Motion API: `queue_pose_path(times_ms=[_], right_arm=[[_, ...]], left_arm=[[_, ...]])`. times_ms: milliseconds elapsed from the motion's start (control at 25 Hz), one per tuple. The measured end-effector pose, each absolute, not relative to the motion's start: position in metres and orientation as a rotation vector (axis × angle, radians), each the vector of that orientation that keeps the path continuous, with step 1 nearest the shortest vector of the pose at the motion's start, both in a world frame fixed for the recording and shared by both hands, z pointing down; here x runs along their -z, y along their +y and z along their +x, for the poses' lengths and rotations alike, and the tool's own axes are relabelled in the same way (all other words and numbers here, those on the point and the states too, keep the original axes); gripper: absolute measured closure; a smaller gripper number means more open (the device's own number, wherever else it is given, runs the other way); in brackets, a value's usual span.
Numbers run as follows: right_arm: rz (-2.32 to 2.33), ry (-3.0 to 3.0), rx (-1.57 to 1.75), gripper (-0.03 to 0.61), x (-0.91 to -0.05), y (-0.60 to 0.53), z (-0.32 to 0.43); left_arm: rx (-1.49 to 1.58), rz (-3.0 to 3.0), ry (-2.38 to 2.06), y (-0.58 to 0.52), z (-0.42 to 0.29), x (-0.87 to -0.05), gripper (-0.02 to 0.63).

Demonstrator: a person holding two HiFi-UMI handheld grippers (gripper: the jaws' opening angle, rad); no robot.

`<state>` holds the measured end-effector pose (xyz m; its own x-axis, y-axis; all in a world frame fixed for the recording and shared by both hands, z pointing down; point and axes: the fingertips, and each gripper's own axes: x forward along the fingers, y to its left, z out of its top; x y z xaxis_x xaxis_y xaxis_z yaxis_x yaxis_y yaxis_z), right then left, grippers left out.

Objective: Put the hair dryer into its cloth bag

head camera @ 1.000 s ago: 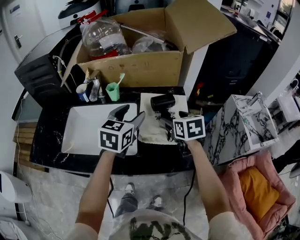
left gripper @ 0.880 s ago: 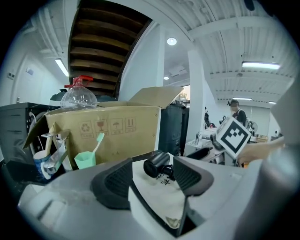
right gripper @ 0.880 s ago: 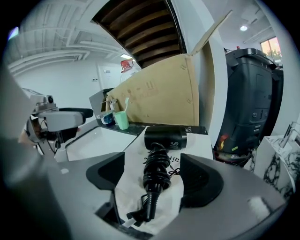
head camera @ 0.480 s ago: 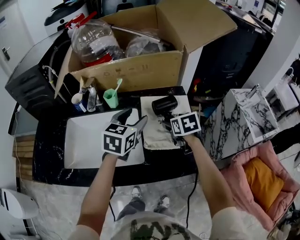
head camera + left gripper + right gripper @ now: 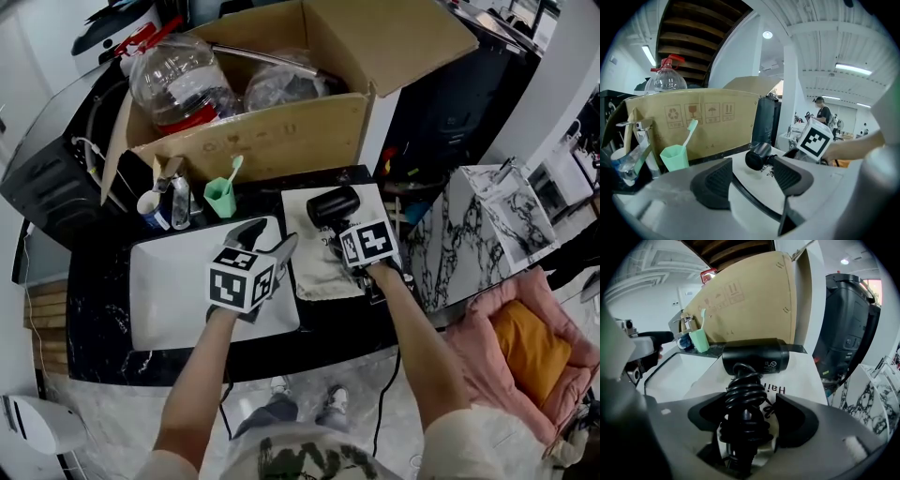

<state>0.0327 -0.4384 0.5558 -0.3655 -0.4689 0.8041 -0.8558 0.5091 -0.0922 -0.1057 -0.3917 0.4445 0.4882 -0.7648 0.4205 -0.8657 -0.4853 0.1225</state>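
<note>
In the head view both grippers have come down toward the black counter since a second ago: the left gripper [image 5: 269, 234] hangs over the near edge of the white basin [image 5: 169, 291], and the right gripper [image 5: 345, 251] has dropped onto the handle end of the hair dryer [image 5: 333, 204], which lies on top of its cloth bag [image 5: 319, 277] — on it, not in it. In the left gripper view the left gripper [image 5: 750, 174] has its jaws spread wide with nothing between them; the hair dryer [image 5: 758, 155] sits beyond them on the pale bag, well short of any grip. In the right gripper view the right gripper [image 5: 752, 420] straddles the dryer's handle with its wound cord [image 5: 744, 394], and its jaws have just been closing a little around it; a strip of printed bag [image 5: 801, 376] shows between the handle and one pad, so they look not yet clamped, though the other pad is hard to judge against the black cord. The task seems to be at its first grasp — dryer picked up next, bag mouth unopened.
</note>
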Motion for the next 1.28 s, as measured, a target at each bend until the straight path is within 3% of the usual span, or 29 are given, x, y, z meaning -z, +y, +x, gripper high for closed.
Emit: queue_pose_path(times_ms=[400,520,1280], right_arm=[[1.054,-1.934,-0.640,0.259,-0.562,-0.437,0.032],[1.043,-1.925,-0.641,0.317,-0.562,-0.435,0.028],[1.274,-1.903,-0.651,0.325,-0.507,-0.398,0.060]], left_arm=[[-0.460,2.445,-1.297,-0.397,-0.108,-0.454,0.341],[-0.466,2.456,-1.268,-0.396,-0.106,-0.456,0.341],[-0.478,2.612,-1.035,-0.381,-0.070,-0.448,0.341]])
